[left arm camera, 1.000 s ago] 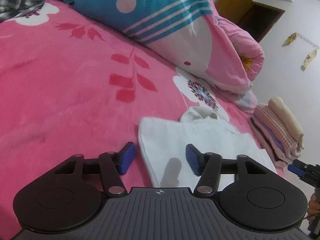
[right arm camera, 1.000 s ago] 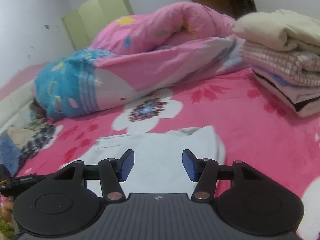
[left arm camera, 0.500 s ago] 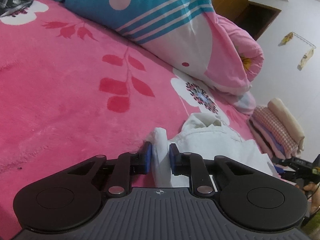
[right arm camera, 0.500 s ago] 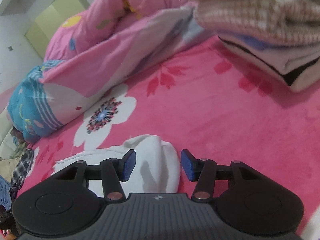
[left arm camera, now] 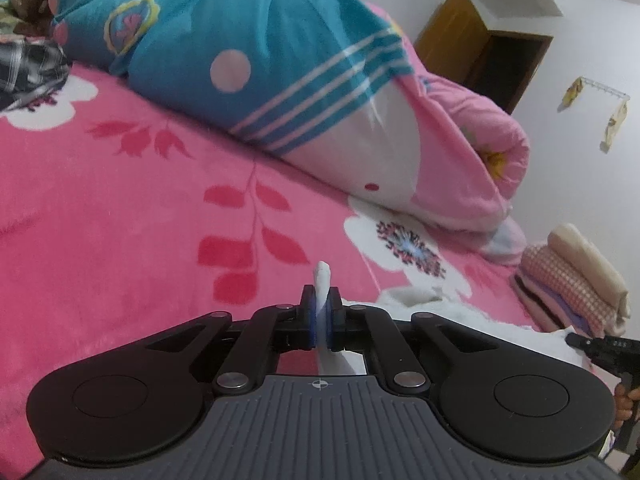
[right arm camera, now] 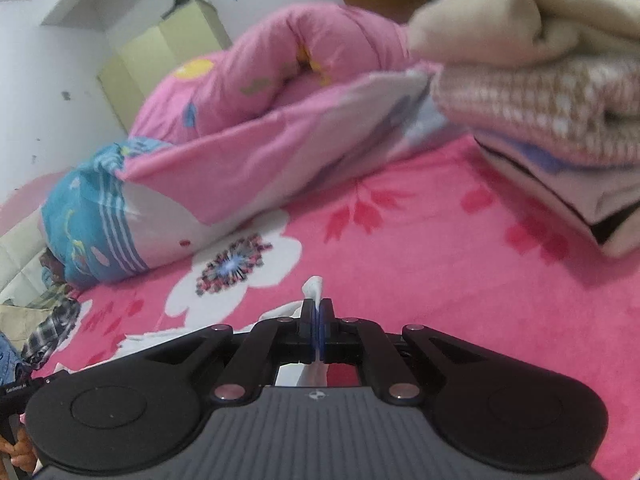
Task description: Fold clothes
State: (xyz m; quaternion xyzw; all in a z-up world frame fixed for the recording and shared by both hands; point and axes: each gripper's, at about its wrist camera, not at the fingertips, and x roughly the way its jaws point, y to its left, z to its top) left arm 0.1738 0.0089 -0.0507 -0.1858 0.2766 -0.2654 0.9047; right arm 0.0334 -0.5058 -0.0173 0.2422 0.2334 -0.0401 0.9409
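On a pink bed (left arm camera: 120, 208), both tools are clamped on a white garment (left arm camera: 440, 312): left tool (left arm camera: 321, 322), right tool (right arm camera: 317, 330). The cloth looks soft, light and limp; pinching edges or corners suits it.

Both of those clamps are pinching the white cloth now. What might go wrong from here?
1. Each hand-held gripper, left and right, holds only a thin edge of the white garment; lifting may pull it free.
2. The rest lies bunched on the pink blanket, so the fold may come out crooked.
3. The folded stack sits close; a swing might knock it.
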